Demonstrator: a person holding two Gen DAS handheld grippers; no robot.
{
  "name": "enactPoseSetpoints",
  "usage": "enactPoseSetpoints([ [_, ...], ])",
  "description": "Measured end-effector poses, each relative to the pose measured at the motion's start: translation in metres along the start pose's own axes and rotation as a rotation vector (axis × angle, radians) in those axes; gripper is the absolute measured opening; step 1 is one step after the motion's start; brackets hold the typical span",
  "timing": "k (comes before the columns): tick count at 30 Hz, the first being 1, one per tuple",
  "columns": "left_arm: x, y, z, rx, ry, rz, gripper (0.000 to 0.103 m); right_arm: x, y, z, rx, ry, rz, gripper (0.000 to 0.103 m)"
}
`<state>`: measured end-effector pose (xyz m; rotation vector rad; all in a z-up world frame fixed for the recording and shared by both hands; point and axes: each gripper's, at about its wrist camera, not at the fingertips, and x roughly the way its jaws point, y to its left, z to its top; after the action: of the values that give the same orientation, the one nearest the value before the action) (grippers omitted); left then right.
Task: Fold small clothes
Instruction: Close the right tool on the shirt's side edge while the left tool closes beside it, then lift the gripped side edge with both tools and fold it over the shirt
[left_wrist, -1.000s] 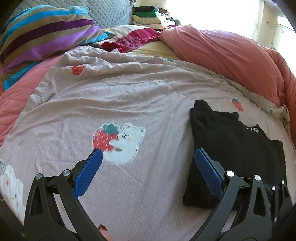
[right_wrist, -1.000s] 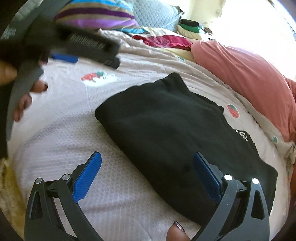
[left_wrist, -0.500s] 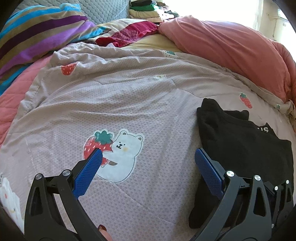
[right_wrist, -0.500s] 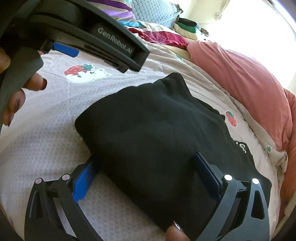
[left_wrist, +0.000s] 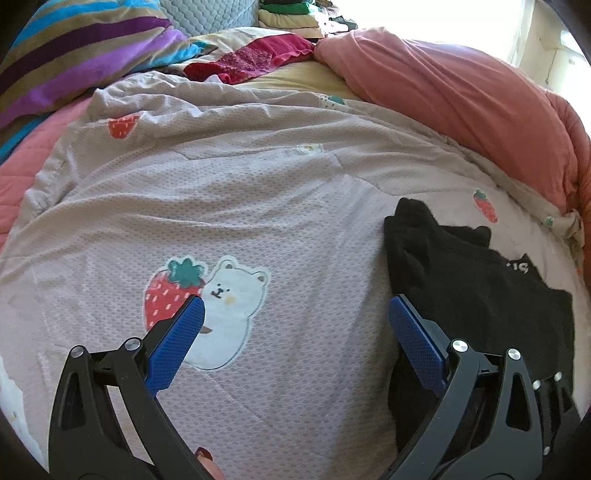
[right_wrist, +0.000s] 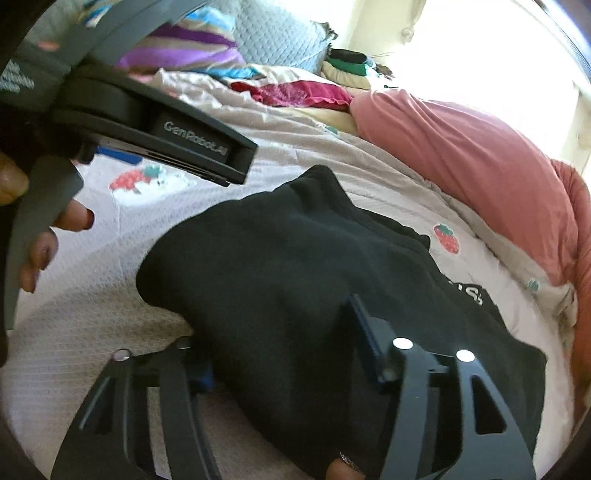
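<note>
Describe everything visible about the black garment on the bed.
The black garment is soft, matte knit fabric, folded into a thick, roughly rectangular bundle with rounded edges and a small white print near its far right corner. It lies flat on the pale strawberry-print blanket, beside the pink quilt. The right gripper straddles its near edge, fingers partly closed around the fold. The open left gripper hovers beside it.

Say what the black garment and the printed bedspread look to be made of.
Black garment: soft matte knit, likely cotton jersey or fleece; it folds thickly with a fuzzy edge. Bedspread: thin woven or waffle-textured cotton, by its dotted weave and fine creases.
</note>
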<state>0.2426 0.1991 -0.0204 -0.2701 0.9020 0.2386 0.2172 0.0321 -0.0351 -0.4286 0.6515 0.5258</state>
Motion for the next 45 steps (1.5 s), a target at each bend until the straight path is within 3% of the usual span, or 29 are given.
enactPoseSetpoints([
  [5, 0.002, -0.005, 0.009, -0.037, 0.023, -0.073, 0.093, -0.012, -0.014, -0.004, 0.068, -0.043, 0.039, 0.032],
  [12, 0.025, -0.012, 0.016, -0.185, 0.132, -0.328, 0.093, -0.023, -0.026, -0.009, 0.124, -0.083, 0.088, 0.023],
  [18, 0.036, -0.032, 0.016, -0.227, 0.201, -0.425, 0.093, -0.036, -0.035, -0.014, 0.145, -0.124, 0.105, 0.018],
  [23, 0.035, -0.056, 0.016, -0.210, 0.218, -0.459, 0.087, -0.050, -0.042, -0.023, 0.160, -0.157, 0.109, 0.016],
  [27, 0.028, -0.077, 0.017, -0.159, 0.232, -0.471, 0.044, -0.058, -0.048, -0.027, 0.169, -0.171, 0.110, 0.015],
  [30, 0.018, -0.096, 0.018, -0.105, 0.211, -0.451, 0.028, -0.064, -0.055, -0.030, 0.187, -0.185, 0.103, 0.014],
  [33, 0.003, -0.113, 0.018, -0.052, 0.183, -0.435, 0.024, -0.071, -0.065, -0.035, 0.215, -0.200, 0.100, 0.014],
  [45, -0.048, -0.188, 0.015, 0.123, 0.095, -0.393, 0.024, -0.114, -0.109, -0.065, 0.326, -0.267, 0.081, 0.012],
])
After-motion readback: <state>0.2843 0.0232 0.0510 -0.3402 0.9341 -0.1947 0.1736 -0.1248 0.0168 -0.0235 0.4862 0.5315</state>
